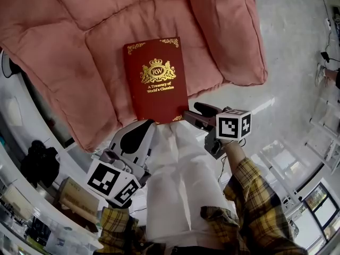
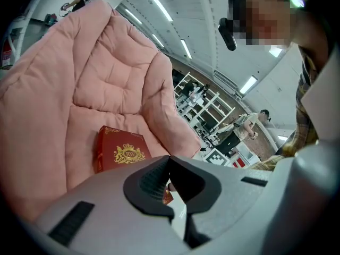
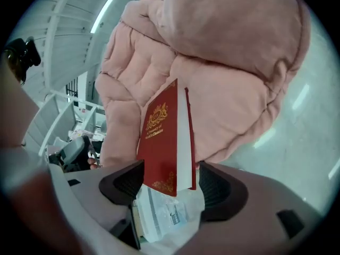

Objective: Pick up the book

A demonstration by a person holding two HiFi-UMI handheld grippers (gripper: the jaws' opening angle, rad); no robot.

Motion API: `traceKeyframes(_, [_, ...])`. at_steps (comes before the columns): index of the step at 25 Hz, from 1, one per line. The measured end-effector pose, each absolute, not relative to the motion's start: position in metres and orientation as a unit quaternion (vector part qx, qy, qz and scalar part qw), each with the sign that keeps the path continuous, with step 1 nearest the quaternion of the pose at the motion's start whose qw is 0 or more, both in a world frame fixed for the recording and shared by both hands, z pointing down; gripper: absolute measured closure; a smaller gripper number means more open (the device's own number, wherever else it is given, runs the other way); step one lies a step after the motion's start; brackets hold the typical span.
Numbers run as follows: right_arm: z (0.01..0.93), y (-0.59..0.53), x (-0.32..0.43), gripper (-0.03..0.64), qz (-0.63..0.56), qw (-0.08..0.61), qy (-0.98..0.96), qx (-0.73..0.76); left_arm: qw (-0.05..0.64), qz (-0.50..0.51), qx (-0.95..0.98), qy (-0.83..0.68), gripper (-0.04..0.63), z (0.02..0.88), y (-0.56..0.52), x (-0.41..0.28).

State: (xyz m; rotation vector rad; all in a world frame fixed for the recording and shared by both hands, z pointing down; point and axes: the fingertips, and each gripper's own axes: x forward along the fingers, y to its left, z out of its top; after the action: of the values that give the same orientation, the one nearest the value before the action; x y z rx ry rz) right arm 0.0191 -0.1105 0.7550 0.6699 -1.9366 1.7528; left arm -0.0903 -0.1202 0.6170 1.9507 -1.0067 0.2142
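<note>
A dark red hardback book (image 1: 156,81) with a gold crest lies flat on a big pink cushion (image 1: 106,31), its near edge towards me. My right gripper (image 1: 192,113) is at the book's near right corner. In the right gripper view, that corner of the book (image 3: 162,137) sits between the wide-apart pads of my right gripper (image 3: 169,170), with a gap on each side. My left gripper (image 1: 141,127) hangs just short of the book's near left corner. In the left gripper view, its tips (image 2: 169,159) meet with nothing held, and the book (image 2: 119,150) lies beyond them.
The cushion rests on a pale glossy floor (image 1: 287,47). A white cloth (image 1: 180,169) hangs at my front, and a clear plastic packet (image 3: 164,211) shows below the right jaws. A dark bag (image 1: 40,161) lies at the left. Shelving (image 2: 207,100) and a person (image 2: 244,124) stand far behind.
</note>
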Motion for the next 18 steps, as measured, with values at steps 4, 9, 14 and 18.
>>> traceKeyframes(4, [0.771, -0.104, 0.014, 0.296, 0.656, 0.222, -0.683, 0.232, 0.450, 0.089, 0.791, -0.405, 0.591, 0.619, -0.119, -0.088])
traceKeyframes(9, [0.789, -0.093, 0.004, 0.296, 0.692, 0.208, -0.661, 0.203, 0.454, 0.090, 0.788, -0.406, 0.591, 0.625, -0.116, -0.086])
traceKeyframes(14, [0.791, -0.093, -0.007, 0.296, 0.716, 0.183, -0.653, 0.165, 0.457, 0.087, 0.786, -0.408, 0.591, 0.627, -0.116, -0.085])
traceKeyframes(18, [0.785, -0.092, -0.013, 0.296, 0.724, 0.166, -0.656, 0.129, 0.460, 0.085, 0.784, -0.409, 0.591, 0.629, -0.114, -0.084])
